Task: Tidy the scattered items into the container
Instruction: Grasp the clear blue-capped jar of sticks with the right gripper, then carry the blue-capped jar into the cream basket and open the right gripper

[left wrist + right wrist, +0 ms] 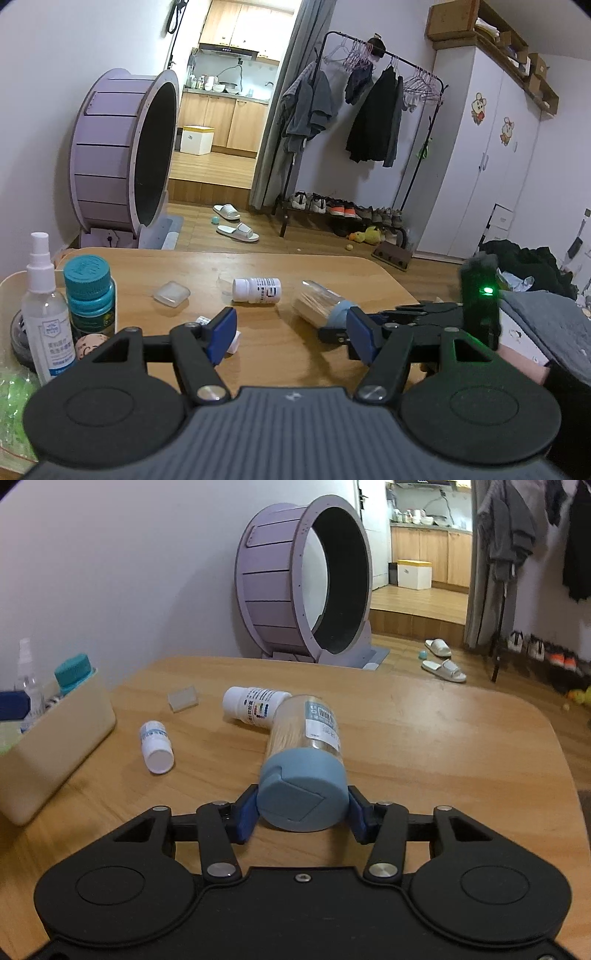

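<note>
While it lies on its side on the wooden table, the clear jar shows pale thin sticks packed inside, a printed label, and a matte blue-grey cap with a hinged flap. Right gripper: blue pads pinch that cap from both sides. Left gripper: fingers spread, nothing between them. Nearby lie two white pill bottles, smooth plastic cylinders, and a frosted rounded case. Cream container at table's left edge, rounded walls, holds a spray bottle and teal-capped bottle upright.
</note>
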`<state>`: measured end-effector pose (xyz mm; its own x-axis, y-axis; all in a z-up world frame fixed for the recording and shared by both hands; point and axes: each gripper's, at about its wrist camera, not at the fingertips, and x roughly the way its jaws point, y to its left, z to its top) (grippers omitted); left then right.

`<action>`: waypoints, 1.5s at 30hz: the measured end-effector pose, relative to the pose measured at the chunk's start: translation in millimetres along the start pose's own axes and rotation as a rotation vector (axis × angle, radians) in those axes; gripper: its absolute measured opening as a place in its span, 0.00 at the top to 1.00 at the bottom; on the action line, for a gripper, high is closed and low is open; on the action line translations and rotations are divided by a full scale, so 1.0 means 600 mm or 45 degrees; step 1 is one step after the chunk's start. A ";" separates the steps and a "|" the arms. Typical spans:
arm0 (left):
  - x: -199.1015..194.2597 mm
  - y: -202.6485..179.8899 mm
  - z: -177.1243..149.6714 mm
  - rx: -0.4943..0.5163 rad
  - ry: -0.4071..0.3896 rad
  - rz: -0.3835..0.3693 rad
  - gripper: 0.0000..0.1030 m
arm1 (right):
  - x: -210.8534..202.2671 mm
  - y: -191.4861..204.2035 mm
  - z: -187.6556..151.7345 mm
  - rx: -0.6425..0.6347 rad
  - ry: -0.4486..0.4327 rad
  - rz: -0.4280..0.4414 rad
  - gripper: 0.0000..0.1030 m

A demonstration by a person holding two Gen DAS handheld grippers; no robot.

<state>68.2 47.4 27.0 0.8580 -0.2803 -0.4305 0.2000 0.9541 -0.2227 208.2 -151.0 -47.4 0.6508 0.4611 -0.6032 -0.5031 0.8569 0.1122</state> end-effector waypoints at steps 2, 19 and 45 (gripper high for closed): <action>-0.003 -0.003 0.000 0.002 -0.001 -0.007 0.37 | -0.022 0.004 -0.001 -0.015 -0.036 -0.008 0.53; -0.004 -0.020 -0.011 0.042 0.029 -0.044 0.37 | -0.126 0.025 -0.014 -0.078 -0.050 0.016 0.53; -0.085 0.008 -0.045 0.003 0.039 0.040 0.37 | -0.162 0.042 -0.027 -0.025 -0.160 0.090 0.53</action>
<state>12.3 63.6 24.1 0.8489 -0.2536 -0.4637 0.1747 0.9627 -0.2068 123.0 -177.8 1.0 0.6787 0.5465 -0.4906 -0.5607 0.8170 0.1345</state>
